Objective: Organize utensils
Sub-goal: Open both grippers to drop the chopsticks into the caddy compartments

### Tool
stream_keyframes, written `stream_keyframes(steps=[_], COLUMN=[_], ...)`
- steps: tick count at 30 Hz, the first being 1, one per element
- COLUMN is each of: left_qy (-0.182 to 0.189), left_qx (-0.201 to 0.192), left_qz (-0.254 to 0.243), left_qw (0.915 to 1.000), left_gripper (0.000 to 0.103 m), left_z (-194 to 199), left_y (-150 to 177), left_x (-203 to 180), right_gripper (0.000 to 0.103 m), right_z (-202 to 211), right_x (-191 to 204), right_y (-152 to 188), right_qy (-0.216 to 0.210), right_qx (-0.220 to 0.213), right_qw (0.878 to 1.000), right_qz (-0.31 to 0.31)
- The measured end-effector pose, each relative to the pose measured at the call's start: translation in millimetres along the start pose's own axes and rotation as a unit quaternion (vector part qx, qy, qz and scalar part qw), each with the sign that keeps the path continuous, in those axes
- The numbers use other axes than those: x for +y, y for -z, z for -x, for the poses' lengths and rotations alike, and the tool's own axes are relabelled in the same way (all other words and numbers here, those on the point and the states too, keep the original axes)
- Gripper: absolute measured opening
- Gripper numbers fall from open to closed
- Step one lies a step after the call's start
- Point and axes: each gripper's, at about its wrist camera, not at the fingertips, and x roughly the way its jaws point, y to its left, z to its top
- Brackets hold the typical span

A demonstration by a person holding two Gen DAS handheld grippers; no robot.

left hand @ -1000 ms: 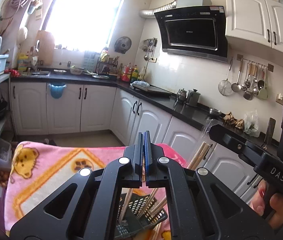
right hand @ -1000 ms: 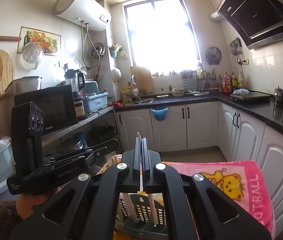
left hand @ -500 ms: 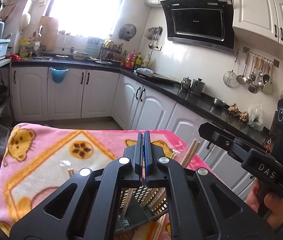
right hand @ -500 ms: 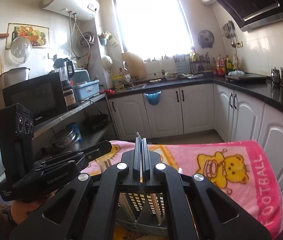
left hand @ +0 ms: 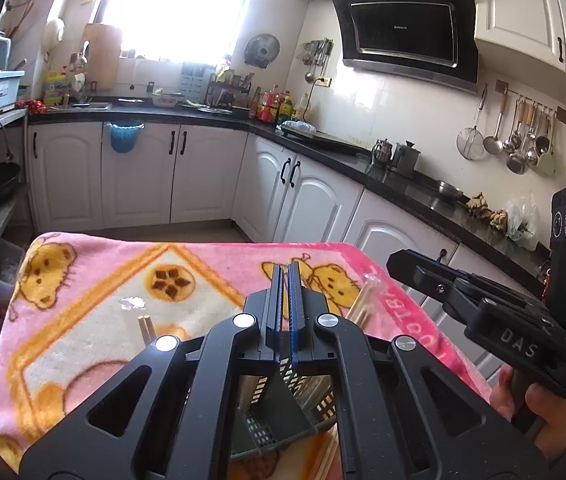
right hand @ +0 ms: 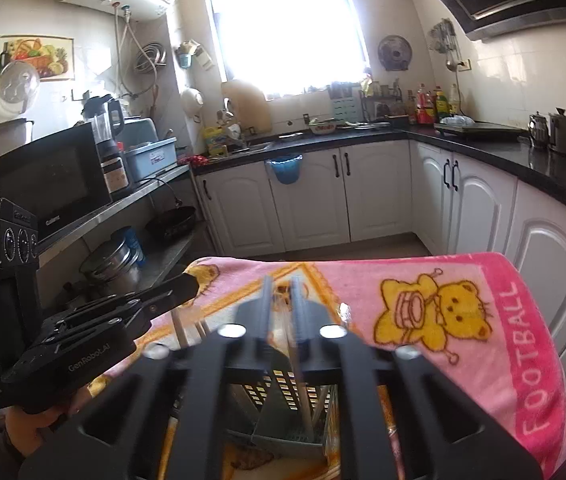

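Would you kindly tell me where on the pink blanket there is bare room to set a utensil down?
The pink blanket lies bare around the cookie print, apart from a small scrap. In the right wrist view, the bear print beside the FOOTBALL border is free too. The near edge is crowded: the slotted basket, chopsticks and both grippers.

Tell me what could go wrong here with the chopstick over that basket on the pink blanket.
1. The right tool has its jaws opening with a chopstick between them; it could fall askew and miss the basket compartment.
2. The left tool, shut, hangs close over the same basket; a bump could tip it on the soft blanket.
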Motion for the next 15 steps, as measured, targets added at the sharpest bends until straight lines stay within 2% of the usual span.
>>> stream_keyframes(steps=[3, 6, 11, 13, 15], left_qy=[-0.001, -0.004, -0.009, -0.010, -0.011], left_qx=[0.001, -0.001, -0.008, -0.017, -0.026], left_qz=[-0.001, -0.001, 0.002, 0.004, 0.006], left_qw=[1.0000, 1.0000, 0.9999, 0.9998, 0.9996], left_gripper=[0.000, 0.003, 0.023, 0.039, 0.048], left_z=[1, 4, 13, 20, 28], left_y=[0, 2, 4, 4, 4], left_x=[-1, 1, 1, 0, 1], right_gripper=[0.032, 0.044, 0.057, 0.067, 0.072], right_z=[2, 8, 19, 26, 33], right_x=[1, 1, 1, 1, 0], right_y=[3, 5, 7, 9, 10], right_qy=[0.004, 0.010, 0.020, 0.024, 0.031], right_qx=[0.002, -0.005, -0.010, -0.018, -0.022], right_qw=[1.000, 1.000, 1.000, 1.000, 0.999], right_qz=[0.000, 0.001, 0.005, 0.005, 0.007])
